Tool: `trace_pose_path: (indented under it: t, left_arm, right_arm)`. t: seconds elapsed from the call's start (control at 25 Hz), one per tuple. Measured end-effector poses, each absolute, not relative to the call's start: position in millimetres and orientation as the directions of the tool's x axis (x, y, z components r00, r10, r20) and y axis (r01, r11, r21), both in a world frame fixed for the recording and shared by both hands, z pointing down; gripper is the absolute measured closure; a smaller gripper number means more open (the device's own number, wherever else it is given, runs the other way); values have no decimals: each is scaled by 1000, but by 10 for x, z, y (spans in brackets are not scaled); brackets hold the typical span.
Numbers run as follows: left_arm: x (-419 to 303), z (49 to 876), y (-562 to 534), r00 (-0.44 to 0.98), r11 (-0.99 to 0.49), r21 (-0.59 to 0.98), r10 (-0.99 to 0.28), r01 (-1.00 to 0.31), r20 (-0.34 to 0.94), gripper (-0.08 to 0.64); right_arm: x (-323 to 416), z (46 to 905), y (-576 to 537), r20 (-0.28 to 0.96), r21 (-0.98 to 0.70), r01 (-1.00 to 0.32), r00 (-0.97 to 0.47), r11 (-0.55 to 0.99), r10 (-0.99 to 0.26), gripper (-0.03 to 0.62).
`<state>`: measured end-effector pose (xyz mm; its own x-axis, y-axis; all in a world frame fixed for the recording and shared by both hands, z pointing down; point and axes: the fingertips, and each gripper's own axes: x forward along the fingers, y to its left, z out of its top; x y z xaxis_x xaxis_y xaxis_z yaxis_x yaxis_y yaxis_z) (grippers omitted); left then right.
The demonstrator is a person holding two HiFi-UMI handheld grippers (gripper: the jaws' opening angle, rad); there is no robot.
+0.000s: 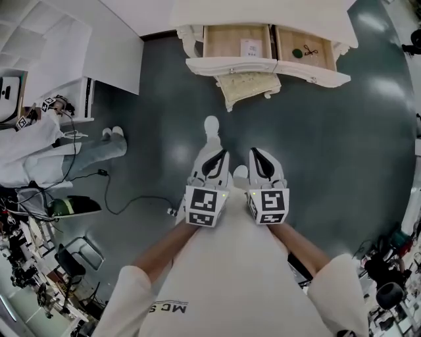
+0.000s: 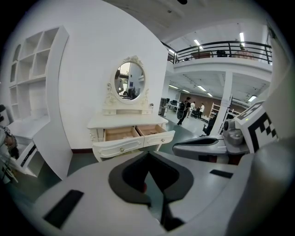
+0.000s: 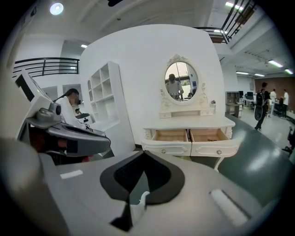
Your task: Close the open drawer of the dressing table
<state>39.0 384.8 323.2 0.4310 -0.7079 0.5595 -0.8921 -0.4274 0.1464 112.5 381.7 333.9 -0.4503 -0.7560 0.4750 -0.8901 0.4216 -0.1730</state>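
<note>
Approach stage, nothing pushed in yet

Dressing table (image 1: 263, 13) is across the floor (image 1: 342, 145), left drawer (image 1: 237, 43) and right drawer (image 1: 304, 47) both pulled out. Left gripper (image 1: 216, 158) and right gripper (image 1: 262, 158) well short, jaws closed, empty. Next: reach the fronts, push.

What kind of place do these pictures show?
Probably a large lab or workshop hall with a staged room corner: a white dressing table and oval mirror against a freestanding wall, and a railed mezzanine overhead.
</note>
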Motion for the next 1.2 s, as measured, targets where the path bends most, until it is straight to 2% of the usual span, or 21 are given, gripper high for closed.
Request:
trace_pose_path:
  t: [0.52, 0.88, 1.2]
  left_arm:
    - [6, 3344, 2445, 498, -471, 215, -639, -856, 586, 551]
    - [-283, 3289, 1542, 562, -529, 247, -592, -811, 577, 551]
    - [-146, 3564, 1209, 611, -603, 262, -495, -754, 618, 551]
  right_arm:
    - [586, 3431, 2580, 532, -161, -896, -431, 413, -729, 589]
    - [495, 3429, 1655, 572, -122, -938, -334, 325, -749, 589]
    - [492, 3626, 1144, 606, -102, -941, -317, 323, -730, 589]
